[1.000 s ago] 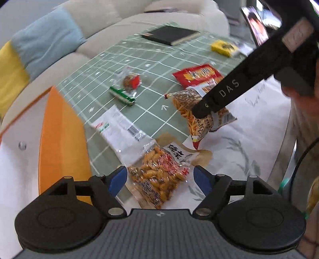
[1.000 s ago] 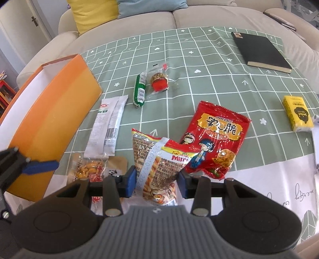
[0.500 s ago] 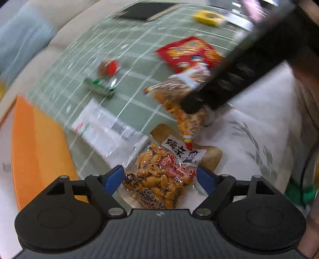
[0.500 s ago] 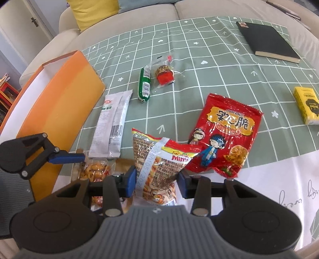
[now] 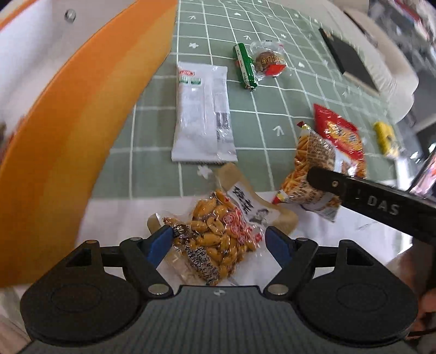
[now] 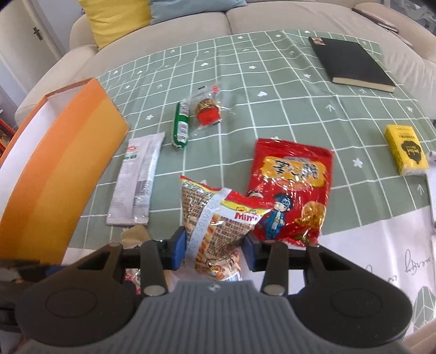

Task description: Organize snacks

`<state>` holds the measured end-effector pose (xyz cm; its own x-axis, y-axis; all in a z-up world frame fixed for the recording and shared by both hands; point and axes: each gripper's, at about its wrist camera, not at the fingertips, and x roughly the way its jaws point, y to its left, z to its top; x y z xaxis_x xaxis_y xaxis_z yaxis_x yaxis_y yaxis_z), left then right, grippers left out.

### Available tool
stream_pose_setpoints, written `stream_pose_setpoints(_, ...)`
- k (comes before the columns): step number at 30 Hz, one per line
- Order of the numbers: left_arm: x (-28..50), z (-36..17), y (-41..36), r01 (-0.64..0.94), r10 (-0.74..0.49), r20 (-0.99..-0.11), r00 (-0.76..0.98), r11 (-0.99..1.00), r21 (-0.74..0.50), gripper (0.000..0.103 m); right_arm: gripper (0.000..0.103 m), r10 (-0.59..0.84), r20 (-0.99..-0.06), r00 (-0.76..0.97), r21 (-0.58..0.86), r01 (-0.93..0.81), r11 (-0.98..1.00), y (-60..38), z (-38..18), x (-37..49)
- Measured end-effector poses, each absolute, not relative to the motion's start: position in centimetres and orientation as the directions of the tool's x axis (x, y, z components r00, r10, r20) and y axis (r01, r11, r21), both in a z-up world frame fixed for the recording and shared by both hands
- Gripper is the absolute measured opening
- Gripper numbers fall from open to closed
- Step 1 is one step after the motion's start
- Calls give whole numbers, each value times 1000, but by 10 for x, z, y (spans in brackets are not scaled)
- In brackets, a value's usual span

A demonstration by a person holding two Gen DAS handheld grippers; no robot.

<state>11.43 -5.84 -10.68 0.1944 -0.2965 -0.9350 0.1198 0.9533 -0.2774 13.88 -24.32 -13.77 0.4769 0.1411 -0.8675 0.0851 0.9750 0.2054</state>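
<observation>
My left gripper (image 5: 219, 242) is open, its blue pads on either side of a clear bag of yellow beans (image 5: 218, 239) lying on the table. My right gripper (image 6: 214, 249) is shut on the Mimi stick-snack bag (image 6: 215, 217) and holds it up off the table; it also shows in the left wrist view (image 5: 308, 174). A red chip bag (image 6: 291, 185), a white packet (image 6: 136, 182), a green tube (image 6: 181, 125) and a small red-capped candy (image 6: 208, 111) lie on the green checked cloth. The orange box (image 6: 62, 168) stands at the left.
A black notebook (image 6: 351, 64) lies at the far right and a yellow tissue pack (image 6: 406, 148) near the right edge. A beige sofa with yellow and blue cushions (image 6: 122, 21) runs behind the table. White patterned cloth (image 6: 381, 245) covers the near edge.
My left gripper has swung round and moved closer over the bean bag, so the bag now lies between its pads. My right gripper has kept hold of the Mimi bag and shifted slightly.
</observation>
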Motion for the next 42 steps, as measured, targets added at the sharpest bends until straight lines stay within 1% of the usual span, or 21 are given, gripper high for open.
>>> stream_pose_setpoints(1, 113, -106, -57, 127, -309, -931, 192, 949, -289, 90, 41, 138, -868, 478, 205, 90, 975, -244, -137, 138)
stream_pose_setpoints(3, 110, -100, -59, 186, -300, -931, 209, 947, -263, 90, 41, 132, -869, 478, 202, 97, 975, -246, -136, 135)
stream_pose_setpoints(6, 101, -87, -68, 337, -255, -928, 272, 929, -156, 92, 41, 133, -873, 469, 209, 113, 971, -249, -137, 132)
stream_pose_setpoints(10, 90, -79, -78, 528, -250, -910, 331, 848, -41, 92, 41, 141, -881, 451, 224, 138, 965, -253, -138, 128)
stream_pose_setpoints(13, 82, -76, -89, 675, -268, -886, 379, 735, 67, 93, 41, 145, -887, 439, 227, 140, 964, -252, -140, 127)
stream_pose_setpoints(15, 77, -81, -101, 767, -258, -882, 393, 621, 160, 94, 41, 152, -887, 436, 233, 139, 962, -251, -142, 128)
stream_pose_setpoints(16, 76, -84, -105, 803, -253, -886, 390, 565, 192, 95, 41, 157, -886, 437, 238, 138, 961, -251, -142, 128)
stream_pose_setpoints(18, 75, -90, -112, 857, -242, -900, 362, 466, 219, 95, 41, 159, -884, 439, 242, 140, 960, -251, -142, 129)
stream_pose_setpoints(22, 83, -101, -117, 896, -226, -928, 297, 402, 188, 95, 41, 164, -883, 441, 248, 142, 958, -251, -143, 130)
stream_pose_setpoints(30, 94, -110, -116, 868, -247, -947, 205, 493, 60, 95, 41, 168, -881, 443, 254, 142, 957, -251, -144, 131)
stream_pose_setpoints(34, 86, -118, -120, 878, -228, -951, 209, 473, 79, 97, 41, 175, -880, 442, 260, 139, 956, -250, -144, 132)
stream_pose_setpoints(36, 85, -123, -121, 878, -212, -954, 210, 470, 89, 100, 41, 178, -880, 441, 262, 138, 955, -249, -144, 132)
stream_pose_setpoints(38, 87, -124, -121, 875, -214, -955, 208, 478, 83, 99, 41, 179, -880, 441, 263, 137, 955, -249, -144, 132)
stream_pose_setpoints(39, 88, -125, -120, 870, -214, -956, 201, 488, 74, 98, 41, 179, -880, 440, 263, 139, 955, -249, -144, 132)
stream_pose_setpoints(40, 89, -123, -118, 862, -215, -958, 190, 504, 58, 94, 41, 179, -880, 440, 265, 140, 954, -249, -144, 132)
stream_pose_setpoints(41, 91, -122, -117, 850, -222, -959, 178, 526, 36, 84, 41, 180, -880, 440, 265, 140, 954, -250, -144, 132)
stream_pose_setpoints(42, 94, -120, -114, 828, -230, -959, 163, 561, 6, 81, 41, 179, -880, 440, 264, 139, 954, -249, -144, 132)
